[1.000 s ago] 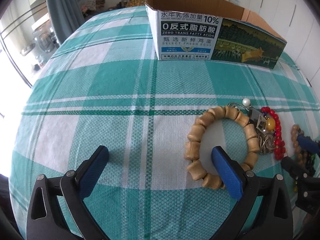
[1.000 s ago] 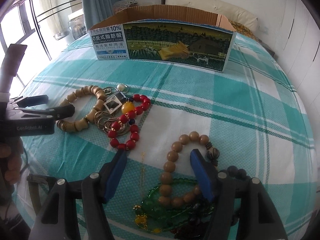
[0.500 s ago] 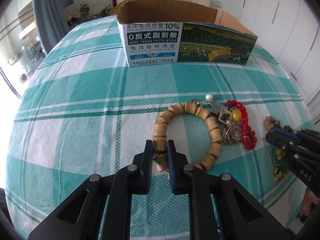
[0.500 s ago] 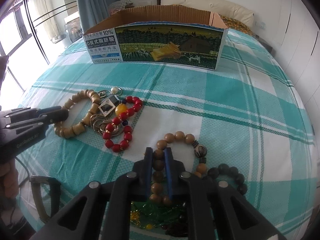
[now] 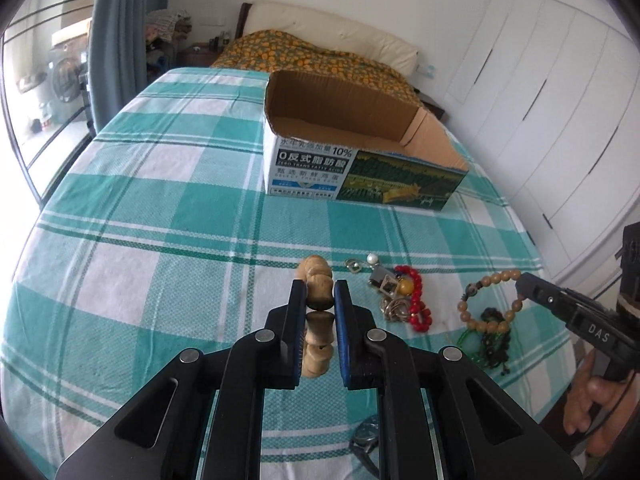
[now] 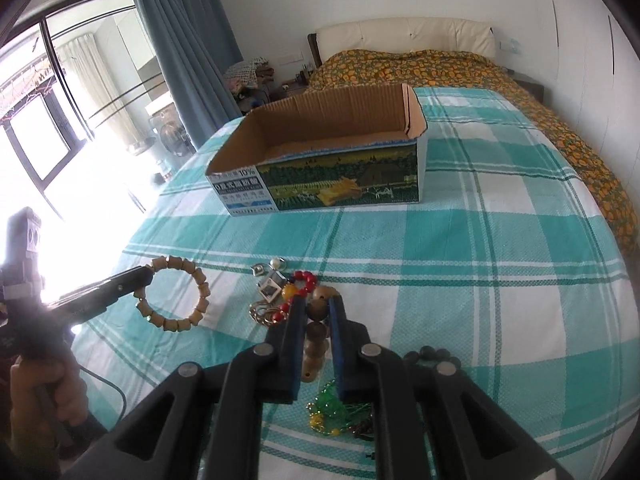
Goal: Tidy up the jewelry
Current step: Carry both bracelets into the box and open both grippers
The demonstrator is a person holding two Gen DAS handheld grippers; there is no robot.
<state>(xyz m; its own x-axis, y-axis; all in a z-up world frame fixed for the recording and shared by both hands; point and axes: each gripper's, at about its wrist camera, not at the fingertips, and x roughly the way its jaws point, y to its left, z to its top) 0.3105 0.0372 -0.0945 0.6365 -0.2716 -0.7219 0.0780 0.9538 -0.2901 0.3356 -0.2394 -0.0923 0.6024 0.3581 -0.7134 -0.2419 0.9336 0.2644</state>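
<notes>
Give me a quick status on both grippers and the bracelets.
Left gripper shut on chunky wooden bracelet, lifted. Right gripper shut on round-bead bracelet, lifted. Cardboard box open ahead, path clear.

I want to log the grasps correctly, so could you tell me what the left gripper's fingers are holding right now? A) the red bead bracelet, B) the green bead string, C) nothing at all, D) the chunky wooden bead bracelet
D: in the left wrist view the left gripper is closed on the chunky wooden bead bracelet, and the right wrist view shows that bracelet hanging from it above the cloth.
</notes>
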